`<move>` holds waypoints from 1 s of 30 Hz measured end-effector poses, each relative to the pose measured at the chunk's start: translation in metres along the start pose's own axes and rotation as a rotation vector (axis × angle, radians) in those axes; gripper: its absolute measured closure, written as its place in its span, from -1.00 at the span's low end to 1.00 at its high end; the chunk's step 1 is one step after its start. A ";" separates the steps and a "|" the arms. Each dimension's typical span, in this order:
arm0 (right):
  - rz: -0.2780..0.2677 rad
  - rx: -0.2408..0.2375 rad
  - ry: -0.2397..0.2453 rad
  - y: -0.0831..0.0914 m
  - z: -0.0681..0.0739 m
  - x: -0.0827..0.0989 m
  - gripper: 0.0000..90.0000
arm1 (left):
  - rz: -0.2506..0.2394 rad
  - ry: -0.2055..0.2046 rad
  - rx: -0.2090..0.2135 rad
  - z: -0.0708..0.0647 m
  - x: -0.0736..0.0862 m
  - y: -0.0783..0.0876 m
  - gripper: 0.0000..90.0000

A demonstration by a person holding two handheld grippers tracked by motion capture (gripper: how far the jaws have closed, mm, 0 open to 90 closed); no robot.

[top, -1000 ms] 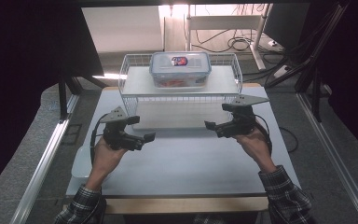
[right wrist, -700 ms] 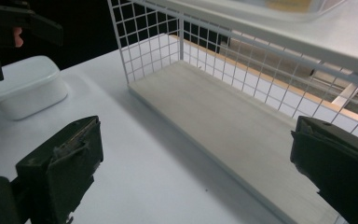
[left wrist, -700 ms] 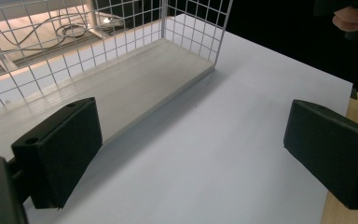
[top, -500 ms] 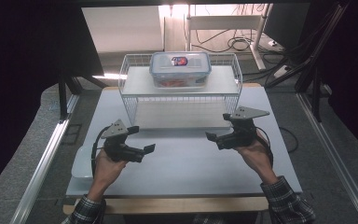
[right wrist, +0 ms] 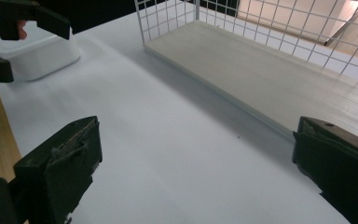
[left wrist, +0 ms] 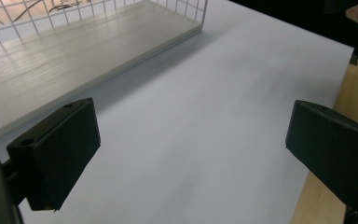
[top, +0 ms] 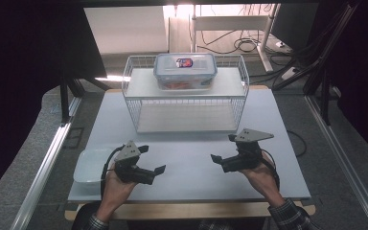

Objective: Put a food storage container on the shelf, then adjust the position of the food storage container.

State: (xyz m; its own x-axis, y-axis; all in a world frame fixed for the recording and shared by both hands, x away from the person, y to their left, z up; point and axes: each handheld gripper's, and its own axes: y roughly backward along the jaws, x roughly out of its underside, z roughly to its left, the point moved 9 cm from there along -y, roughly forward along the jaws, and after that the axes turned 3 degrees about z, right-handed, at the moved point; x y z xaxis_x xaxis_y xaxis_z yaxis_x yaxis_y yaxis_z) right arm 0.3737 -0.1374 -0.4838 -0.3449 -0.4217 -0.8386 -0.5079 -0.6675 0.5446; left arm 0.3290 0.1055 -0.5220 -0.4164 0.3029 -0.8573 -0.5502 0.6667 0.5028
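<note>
White tub (top: 90, 166) is set at worktop's (top: 191, 158) near-left corner, just beside left tool (top: 149, 159), w/ right tool (top: 224, 149) well apart across; both tools held wide open, empty, so left is nearer.

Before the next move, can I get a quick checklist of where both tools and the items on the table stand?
1. Left tool open, holding nothing: ok.
2. Right tool open, holding nothing: ok.
3. Both tools apart from the rack, over bare table: ok.
4. Lidded box sits level on top of the rack: ok.
5. Lid latched on the box: cannot tell.
6. White tray at the table's front left corner, close beside the left hand; could be knocked: not ok.
</note>
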 end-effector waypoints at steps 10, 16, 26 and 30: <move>0.047 0.019 -0.001 0.001 -0.005 0.038 -0.96 | 0.125 -0.041 -0.041 0.000 0.022 -0.013 -0.95; 0.061 0.053 -0.024 0.001 -0.016 0.048 -0.96 | 0.117 -0.010 -0.043 0.002 0.015 -0.007 -0.80; 0.072 0.061 -0.031 -0.004 -0.020 0.054 -0.95 | 0.108 0.026 -0.182 0.043 0.013 0.033 0.16; 0.083 0.059 -0.029 -0.006 -0.020 0.056 -0.94 | 0.099 0.074 -0.276 0.067 0.016 0.055 0.46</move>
State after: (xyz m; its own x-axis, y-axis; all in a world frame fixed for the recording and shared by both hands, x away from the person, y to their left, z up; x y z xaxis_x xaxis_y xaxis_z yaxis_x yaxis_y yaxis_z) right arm 0.3730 -0.1690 -0.5341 -0.4103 -0.4552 -0.7902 -0.5218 -0.5935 0.6128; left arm 0.3408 0.1925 -0.5158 -0.5234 0.3003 -0.7974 -0.6759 0.4235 0.6031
